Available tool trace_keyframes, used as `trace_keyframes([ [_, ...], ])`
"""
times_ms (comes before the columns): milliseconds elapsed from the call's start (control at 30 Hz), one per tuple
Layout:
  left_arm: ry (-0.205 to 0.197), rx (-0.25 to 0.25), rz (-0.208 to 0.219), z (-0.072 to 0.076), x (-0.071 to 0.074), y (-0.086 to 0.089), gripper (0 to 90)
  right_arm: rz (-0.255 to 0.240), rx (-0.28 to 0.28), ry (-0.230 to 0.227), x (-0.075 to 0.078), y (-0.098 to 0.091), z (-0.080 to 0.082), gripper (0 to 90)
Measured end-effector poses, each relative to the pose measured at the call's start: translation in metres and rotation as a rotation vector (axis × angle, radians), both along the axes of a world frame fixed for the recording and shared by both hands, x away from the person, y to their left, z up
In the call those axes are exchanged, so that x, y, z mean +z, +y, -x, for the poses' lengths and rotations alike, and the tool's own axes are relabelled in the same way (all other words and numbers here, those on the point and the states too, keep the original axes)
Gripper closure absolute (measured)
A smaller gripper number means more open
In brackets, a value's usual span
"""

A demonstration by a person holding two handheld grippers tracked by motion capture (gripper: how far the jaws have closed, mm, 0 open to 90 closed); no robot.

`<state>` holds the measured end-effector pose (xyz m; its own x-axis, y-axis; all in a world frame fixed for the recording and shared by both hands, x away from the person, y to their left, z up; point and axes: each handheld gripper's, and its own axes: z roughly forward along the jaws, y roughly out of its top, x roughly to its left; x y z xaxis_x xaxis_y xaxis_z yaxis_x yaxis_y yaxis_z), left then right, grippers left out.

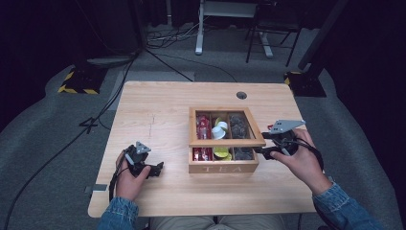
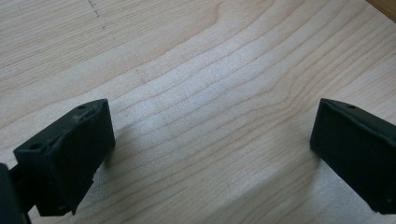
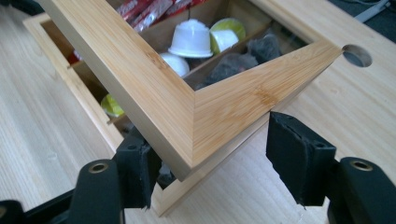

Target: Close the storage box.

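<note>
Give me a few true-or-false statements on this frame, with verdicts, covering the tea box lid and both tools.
1. The tea box lid is fully shut. False: it is raised at an angle, with the compartments visible beneath it.
2. The right tool is at a front corner of the lid. True.
3. The left tool grips a capsule. False: its jaws stand wide apart over bare table.
4. White capsules lie in the box. True.
5. The box is lettered COFFEE. False: the front reads TEA.
</note>
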<state>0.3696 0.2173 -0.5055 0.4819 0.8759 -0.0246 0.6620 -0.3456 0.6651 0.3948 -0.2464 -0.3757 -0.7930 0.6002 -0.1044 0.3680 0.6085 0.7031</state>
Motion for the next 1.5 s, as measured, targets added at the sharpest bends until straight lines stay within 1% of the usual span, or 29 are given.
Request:
trace_keyframes([
  [100, 0.000, -0.001, 0.000, 0.000, 0.000, 0.000, 0.1, 0.014, 0.001, 0.015, -0.004, 0.001, 0.002, 37.2],
  [267, 0.000, -0.001, 0.000, 0.000, 0.000, 0.000, 0.2, 0.022, 0.009, 0.035, -0.010, 0.001, 0.004, 37.1],
  [467, 0.001, -0.002, -0.001, 0.000, 0.000, 0.000, 0.1, 0.034, 0.015, 0.073, -0.017, 0.001, 0.007, 37.1],
  [667, 0.000, 0.000, 0.000, 0.000, 0.000, 0.000, 0.1, 0.066, 0.030, 0.098, -0.020, 0.002, 0.010, 37.1],
  [867, 0.000, -0.002, 0.000, 0.000, 0.000, 0.000, 0.1, 0.097, 0.042, 0.138, -0.024, 0.003, 0.011, 37.8],
  [933, 0.000, -0.002, 0.000, 0.000, 0.000, 0.000, 0.1, 0.111, 0.044, 0.132, -0.027, 0.004, 0.012, 38.7],
  [1000, 0.000, -0.001, 0.000, 0.000, 0.000, 0.000, 0.1, 0.125, 0.051, 0.143, -0.029, 0.005, 0.012, 38.9],
  [1033, 0.000, -0.003, -0.003, 0.000, 0.000, 0.000, 0.1, 0.110, 0.046, 0.148, -0.030, 0.004, 0.013, 38.8],
  [1067, 0.000, -0.002, 0.000, 0.000, 0.000, 0.000, 0.1, 0.085, 0.042, 0.136, -0.030, 0.004, 0.014, 39.5],
  [1100, 0.000, -0.004, -0.002, 0.000, 0.000, 0.000, 0.1, 0.073, 0.036, 0.135, -0.028, 0.003, 0.014, 38.0],
  [1167, 0.000, -0.004, -0.002, 0.000, 0.000, 0.000, 0.1, 0.067, 0.036, 0.131, -0.025, 0.002, 0.015, 37.0],
  [1267, 0.000, -0.004, -0.002, 0.000, 0.000, 0.000, 0.1, 0.023, 0.035, 0.134, -0.022, 0.001, 0.015, 35.3],
  [1300, 0.000, -0.004, -0.002, 0.000, 0.000, 0.000, 0.1, 0.023, 0.035, 0.134, -0.022, 0.001, 0.015, 35.3],
  [1333, 0.000, -0.002, 0.000, 0.000, 0.000, 0.000, 0.1, -0.015, 0.028, 0.114, -0.017, -0.001, 0.014, 33.6],
  [1400, 0.000, -0.002, 0.000, 0.000, 0.000, 0.000, 0.1, -0.051, 0.017, 0.100, -0.013, -0.004, 0.012, 32.4],
  [1467, 0.000, -0.002, 0.000, 0.000, 0.000, 0.000, 0.1, -0.079, 0.000, 0.078, -0.007, -0.009, 0.009, 30.7],
  [1500, 0.000, -0.002, 0.000, 0.000, 0.000, 0.000, 0.1, -0.079, 0.000, 0.078, -0.007, -0.009, 0.009, 30.7],
])
